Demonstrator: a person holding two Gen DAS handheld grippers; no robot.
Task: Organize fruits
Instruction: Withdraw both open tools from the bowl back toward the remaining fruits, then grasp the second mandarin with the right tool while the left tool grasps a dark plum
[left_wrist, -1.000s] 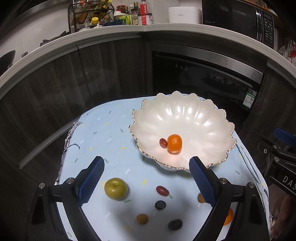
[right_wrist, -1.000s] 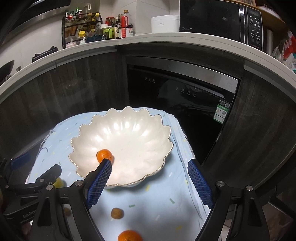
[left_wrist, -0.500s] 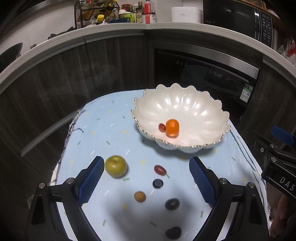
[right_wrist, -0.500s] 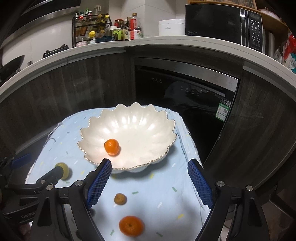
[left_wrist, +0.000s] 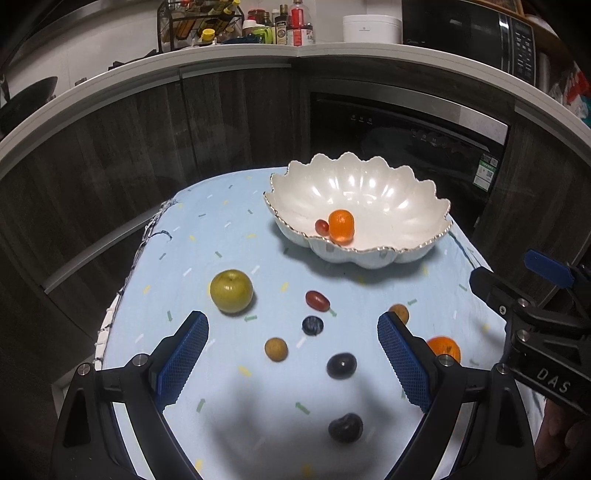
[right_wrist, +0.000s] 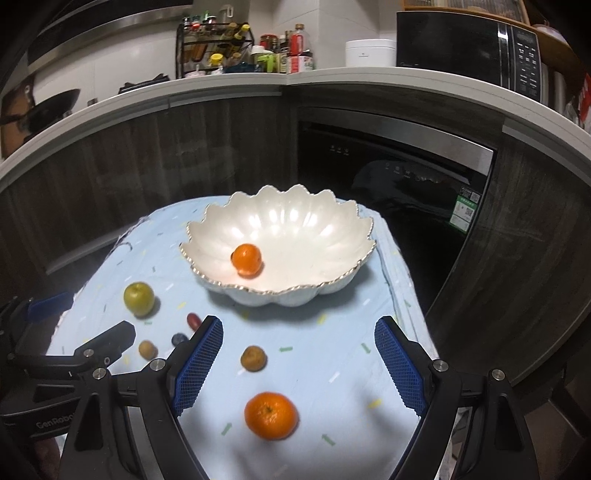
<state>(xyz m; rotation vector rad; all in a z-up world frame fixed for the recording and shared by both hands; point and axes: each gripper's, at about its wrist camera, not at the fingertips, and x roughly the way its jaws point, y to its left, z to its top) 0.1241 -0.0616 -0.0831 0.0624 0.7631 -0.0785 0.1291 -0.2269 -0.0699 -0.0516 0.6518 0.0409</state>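
A white scalloped bowl (left_wrist: 402, 206) (right_wrist: 314, 229) on the light blue cloth holds an orange mandarin (left_wrist: 341, 222) (right_wrist: 246, 259) and a red grape tomato (left_wrist: 321, 226). On the cloth lie a green apple (left_wrist: 231, 290) (right_wrist: 139, 298), a red grape tomato (left_wrist: 317, 300), a blueberry (left_wrist: 313, 325), small brown fruits (left_wrist: 276, 349) (right_wrist: 253, 358), dark grapes (left_wrist: 341, 365) and a second mandarin (right_wrist: 270, 415) (left_wrist: 445, 348). My left gripper (left_wrist: 291, 363) is open and empty above the small fruits. My right gripper (right_wrist: 297, 365) is open and empty above the loose mandarin.
The small table (left_wrist: 229, 406) stands before dark cabinets and a black built-in oven (left_wrist: 402, 129). The counter above carries a spice rack (right_wrist: 214, 48), bottles, a white pot and a microwave (right_wrist: 469, 44). The cloth's left edge (left_wrist: 122, 295) is frayed.
Both grippers have drawn back from the bowl toward the table's near side. More loose fruit now shows, and the second mandarin lies between the right gripper's fingers in view.
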